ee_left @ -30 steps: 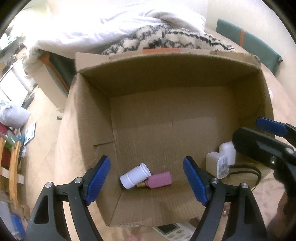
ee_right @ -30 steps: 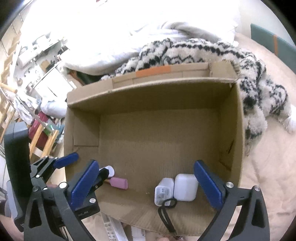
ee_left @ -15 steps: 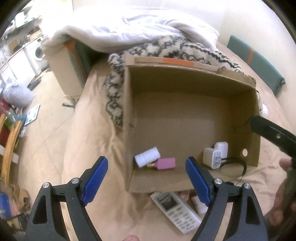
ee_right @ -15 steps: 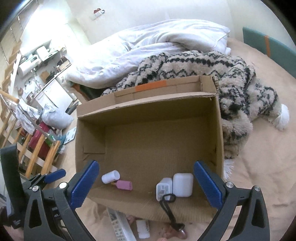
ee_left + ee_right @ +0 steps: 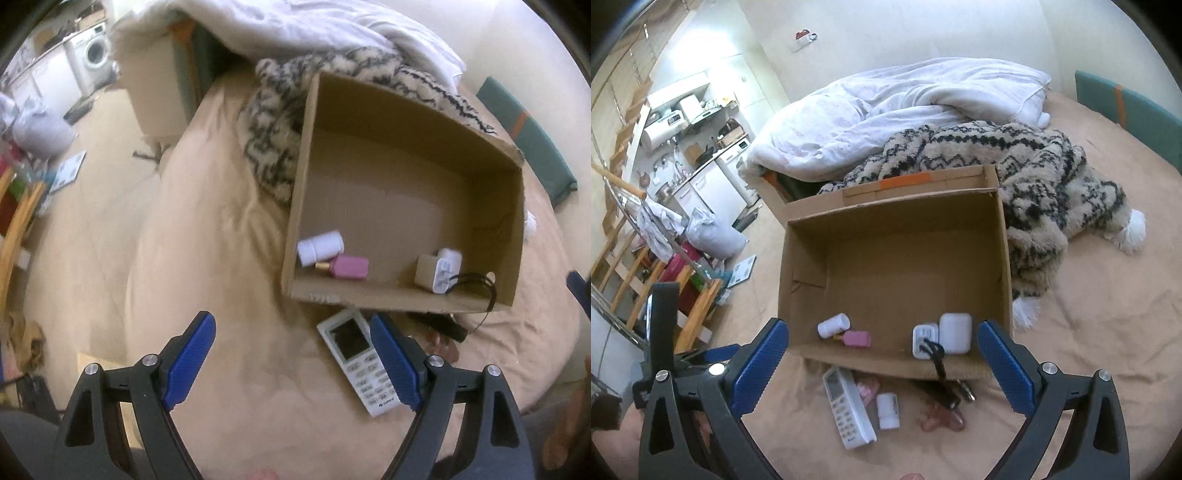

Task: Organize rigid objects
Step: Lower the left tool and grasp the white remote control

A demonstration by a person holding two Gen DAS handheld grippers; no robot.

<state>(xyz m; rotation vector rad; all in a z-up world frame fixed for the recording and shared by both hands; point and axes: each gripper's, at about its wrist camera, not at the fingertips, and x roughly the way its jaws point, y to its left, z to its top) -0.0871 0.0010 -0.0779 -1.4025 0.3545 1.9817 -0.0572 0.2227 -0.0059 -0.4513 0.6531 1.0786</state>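
i see a tan bed (image 5: 1108,332) with a white duvet (image 5: 905,103) and kitchen beyond. the cardboard box (image 5: 894,206) holds a white bottle (image 5: 833,325), pink bottle (image 5: 857,338) and chargers (image 5: 942,334); the remote (image 5: 847,411) lies just outside. my left gripper (image 5: 291,362) and right gripper (image 5: 882,365) both gape, holding nothing.

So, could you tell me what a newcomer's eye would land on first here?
Probably the open cardboard box on the tan bed, with a white bottle and pink bottle in its near left corner and white chargers near right. Next, the white remote lying just outside it.
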